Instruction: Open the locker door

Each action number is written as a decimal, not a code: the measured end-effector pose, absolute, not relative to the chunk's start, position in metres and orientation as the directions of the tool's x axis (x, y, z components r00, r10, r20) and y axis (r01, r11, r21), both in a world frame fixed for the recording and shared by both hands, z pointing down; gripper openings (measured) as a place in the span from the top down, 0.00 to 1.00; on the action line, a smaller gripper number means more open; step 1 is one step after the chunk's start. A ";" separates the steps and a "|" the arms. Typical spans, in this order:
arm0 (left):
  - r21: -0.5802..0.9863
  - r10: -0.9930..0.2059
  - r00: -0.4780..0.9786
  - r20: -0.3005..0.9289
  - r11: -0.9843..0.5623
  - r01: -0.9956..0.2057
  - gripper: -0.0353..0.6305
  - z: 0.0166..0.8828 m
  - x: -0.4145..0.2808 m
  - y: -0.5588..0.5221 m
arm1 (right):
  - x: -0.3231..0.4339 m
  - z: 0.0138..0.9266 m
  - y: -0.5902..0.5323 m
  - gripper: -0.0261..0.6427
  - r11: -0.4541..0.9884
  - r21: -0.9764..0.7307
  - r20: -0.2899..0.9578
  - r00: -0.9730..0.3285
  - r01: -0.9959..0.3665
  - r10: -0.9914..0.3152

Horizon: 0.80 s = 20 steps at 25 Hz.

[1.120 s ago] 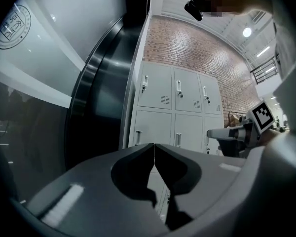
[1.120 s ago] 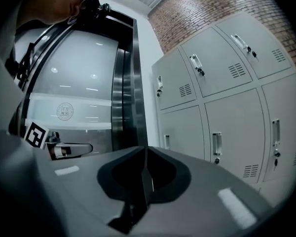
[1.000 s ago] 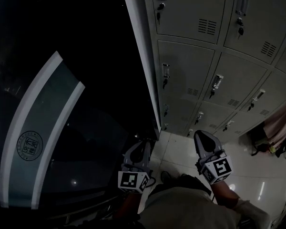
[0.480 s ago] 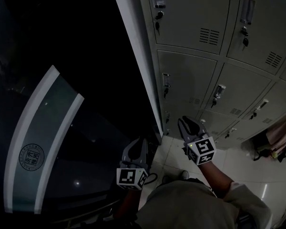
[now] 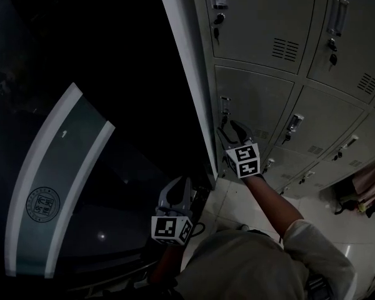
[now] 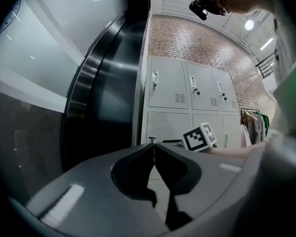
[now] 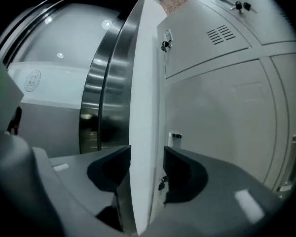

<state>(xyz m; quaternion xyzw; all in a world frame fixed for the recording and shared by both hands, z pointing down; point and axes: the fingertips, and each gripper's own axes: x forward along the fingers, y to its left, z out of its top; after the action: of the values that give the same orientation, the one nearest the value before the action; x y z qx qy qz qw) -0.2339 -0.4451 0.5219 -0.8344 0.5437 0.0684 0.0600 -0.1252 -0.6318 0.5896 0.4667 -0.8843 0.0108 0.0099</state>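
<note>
Reaching for handle (image 5: 225, 105) | right gripper (image 5: 232, 130) jaws opening, nothing gripped, just beside left-column locker door (image 5: 262, 102) | door shut, pull not yet begun | left gripper (image 5: 183, 186) jaws together, empty, hanging low

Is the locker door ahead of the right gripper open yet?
Shut. The locker door sits flush, no gap along its edge; the right gripper is close to it, jaws opening with nothing between them.
</note>
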 end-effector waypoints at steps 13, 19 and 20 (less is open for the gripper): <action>0.018 -0.928 0.337 -0.159 -0.344 -0.939 0.86 0.541 -0.263 -0.445 | -0.138 0.638 -0.740 0.69 0.451 -0.009 0.169 -0.445 -0.893 -0.879; 0.012 -0.927 0.339 -0.160 -0.345 -0.938 0.86 0.536 -0.264 -0.443 | -0.134 0.643 -0.749 0.83 0.421 -0.012 0.171 -0.417 -0.907 -0.893; 0.009 -0.926 0.340 -0.161 -0.346 -0.938 0.86 0.536 -0.265 -0.442 | -0.134 0.643 -0.750 0.84 0.423 -0.011 0.169 -0.418 -0.906 -0.892</action>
<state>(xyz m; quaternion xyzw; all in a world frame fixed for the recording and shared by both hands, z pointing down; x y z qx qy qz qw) -0.2649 -0.4422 0.5356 -0.8175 0.5701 0.0690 0.0426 -0.1342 -0.7497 0.6428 0.5349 -0.8406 0.0501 0.0687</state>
